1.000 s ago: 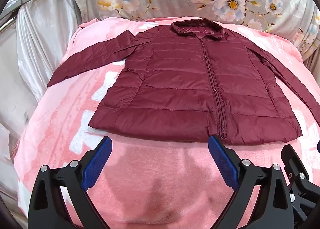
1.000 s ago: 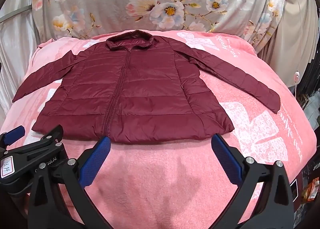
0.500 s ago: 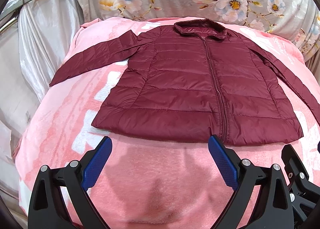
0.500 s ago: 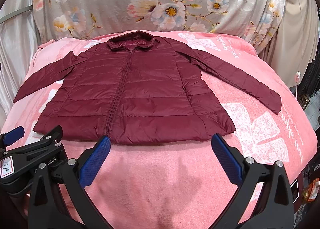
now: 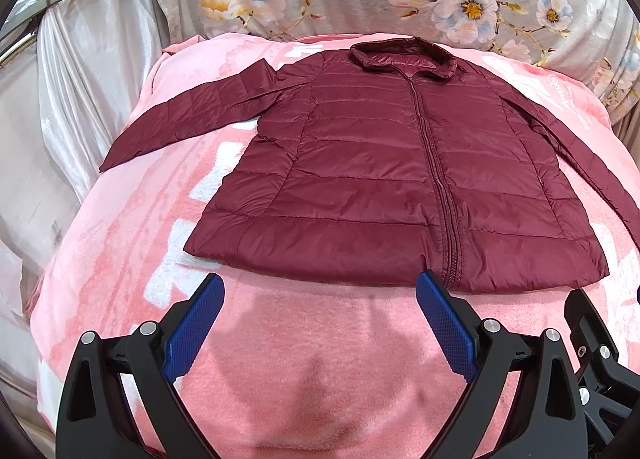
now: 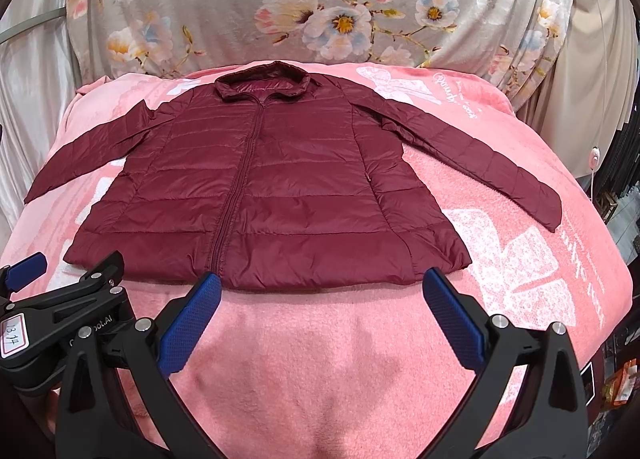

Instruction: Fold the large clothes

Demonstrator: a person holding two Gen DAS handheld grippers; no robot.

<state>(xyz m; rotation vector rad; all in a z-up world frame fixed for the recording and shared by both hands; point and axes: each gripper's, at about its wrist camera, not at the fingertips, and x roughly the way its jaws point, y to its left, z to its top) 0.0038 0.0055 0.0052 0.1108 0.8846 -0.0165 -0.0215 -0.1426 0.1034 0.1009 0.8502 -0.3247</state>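
Jacket (image 5: 372, 187) flat, tools apart

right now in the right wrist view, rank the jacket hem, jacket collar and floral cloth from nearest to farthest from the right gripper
1. jacket hem: just ahead of the right gripper, on the pink blanket.
2. jacket collar: at the jacket's far end, slightly left.
3. floral cloth: hanging behind the blanket, farthest back.

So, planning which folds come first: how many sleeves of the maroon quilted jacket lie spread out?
2: left sleeve out toward the silver curtain, right sleeve angled across the pink blanket.
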